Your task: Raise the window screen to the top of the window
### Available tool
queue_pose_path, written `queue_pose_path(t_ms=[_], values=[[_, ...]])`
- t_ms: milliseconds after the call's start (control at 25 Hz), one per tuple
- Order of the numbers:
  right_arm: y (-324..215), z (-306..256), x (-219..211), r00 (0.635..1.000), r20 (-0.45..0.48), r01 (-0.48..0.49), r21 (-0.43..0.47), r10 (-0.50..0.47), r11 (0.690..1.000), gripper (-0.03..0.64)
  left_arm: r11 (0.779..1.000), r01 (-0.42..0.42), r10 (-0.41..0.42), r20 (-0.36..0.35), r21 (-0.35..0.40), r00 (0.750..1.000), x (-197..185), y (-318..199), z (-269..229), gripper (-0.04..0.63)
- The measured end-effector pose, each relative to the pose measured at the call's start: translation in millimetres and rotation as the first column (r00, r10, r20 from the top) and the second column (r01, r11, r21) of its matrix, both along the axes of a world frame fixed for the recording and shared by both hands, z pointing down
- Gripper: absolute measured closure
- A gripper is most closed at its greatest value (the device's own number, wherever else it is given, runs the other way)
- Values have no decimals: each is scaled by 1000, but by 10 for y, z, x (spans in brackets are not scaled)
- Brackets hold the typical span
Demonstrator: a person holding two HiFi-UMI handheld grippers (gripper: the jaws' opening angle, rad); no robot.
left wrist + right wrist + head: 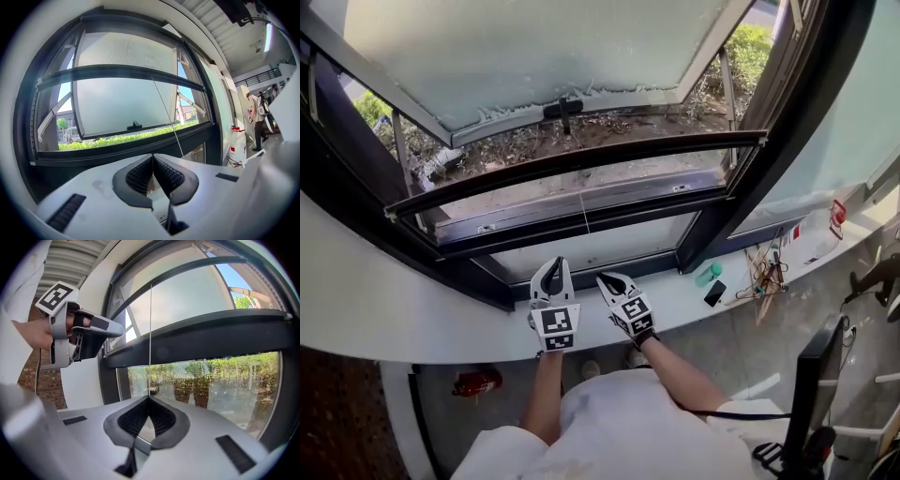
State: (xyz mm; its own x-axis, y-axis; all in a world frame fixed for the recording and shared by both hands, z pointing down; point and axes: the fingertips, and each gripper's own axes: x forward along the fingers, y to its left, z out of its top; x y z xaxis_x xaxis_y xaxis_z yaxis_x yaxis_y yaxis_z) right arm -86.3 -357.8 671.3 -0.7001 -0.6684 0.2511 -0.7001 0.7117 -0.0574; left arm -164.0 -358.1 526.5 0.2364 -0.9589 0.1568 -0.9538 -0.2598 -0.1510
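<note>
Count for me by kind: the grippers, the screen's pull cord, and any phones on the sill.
Grippers: 2 (left gripper, right gripper)
Pull cord: 1
Phone: 1
Total: 4

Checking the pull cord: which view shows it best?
The right gripper view: the cord runs from the screen bar into the shut right gripper. Head and left gripper views show only a faint line.

The window sash [534,56] is cut off by the top edge. Clutter [762,278] on the sill [675,298] is too small to identify.
</note>
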Motion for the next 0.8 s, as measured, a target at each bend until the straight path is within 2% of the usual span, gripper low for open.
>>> queue_pose_path(t_ms=[320,800], values=[[-34,-116,86,997,54,-49,-5,49,999,614,1000,-31,31,1,1,1000,64,-30,-12,589],[-53,-305,23,996,74,-54,41,51,998,614,999,-51,51,6,-1,999,97,-45,-12,589]])
